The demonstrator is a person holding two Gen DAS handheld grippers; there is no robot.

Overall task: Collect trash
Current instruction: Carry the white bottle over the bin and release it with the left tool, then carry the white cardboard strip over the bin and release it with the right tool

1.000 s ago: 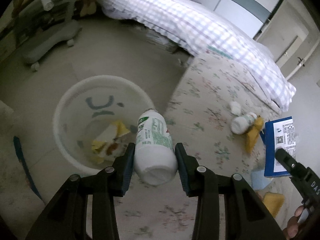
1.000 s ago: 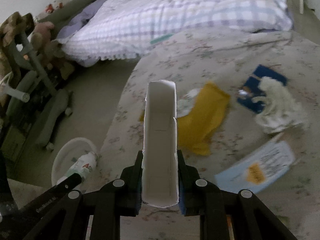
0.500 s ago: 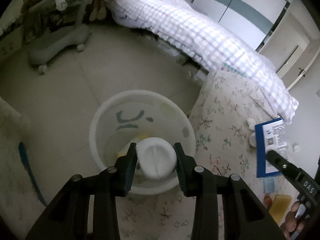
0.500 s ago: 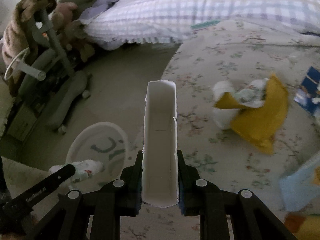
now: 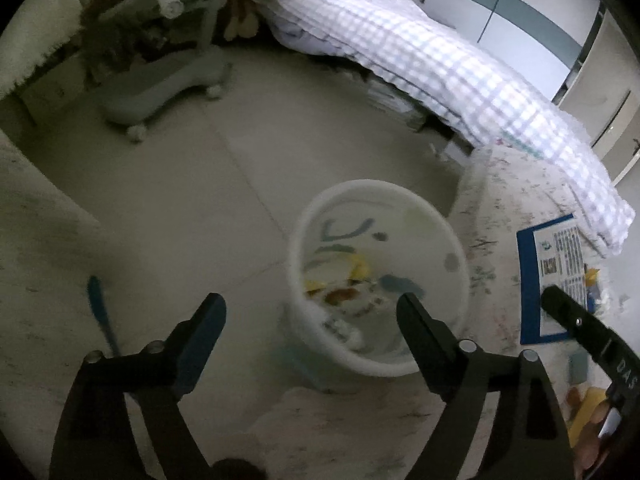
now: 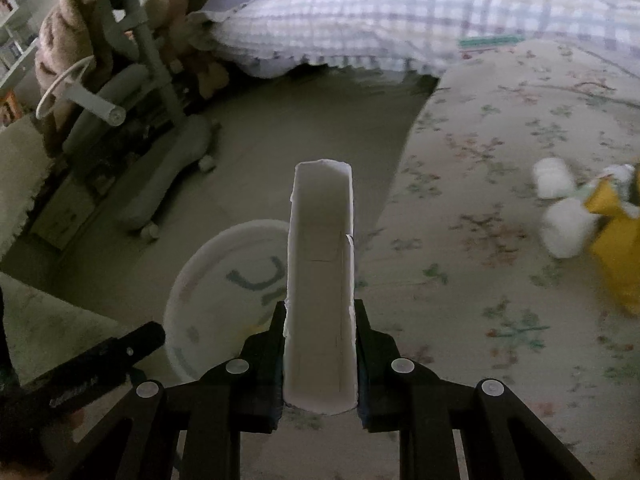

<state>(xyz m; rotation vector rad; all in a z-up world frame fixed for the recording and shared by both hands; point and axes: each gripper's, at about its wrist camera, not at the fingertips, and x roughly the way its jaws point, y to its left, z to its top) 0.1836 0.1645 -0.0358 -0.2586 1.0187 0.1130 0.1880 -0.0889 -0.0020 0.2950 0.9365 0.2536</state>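
A white round trash bin (image 5: 456,240) stands on the floor beside the floral bedspread; it also shows in the right wrist view (image 6: 188,280). Wrappers and a white bottle (image 5: 344,330) lie inside it. My left gripper (image 5: 312,312) is open and empty just above the bin's near rim. My right gripper (image 6: 320,320) is shut on a white open cardboard box (image 6: 320,280), held over the bed edge next to the bin. More trash lies on the bed: white bottles (image 6: 564,234) and a yellow wrapper (image 6: 616,240).
A blue-edged leaflet (image 5: 554,272) lies on the floral bedspread (image 6: 500,160). A grey chair base (image 5: 160,80) with wheels stands on the tiled floor at the back. A checked quilt (image 5: 440,60) covers the far bed. A rug (image 5: 28,240) lies left.
My left gripper moved over the bin and opened; the white bottle dropped into the bin. My right gripper swung left with the box toward the bin.
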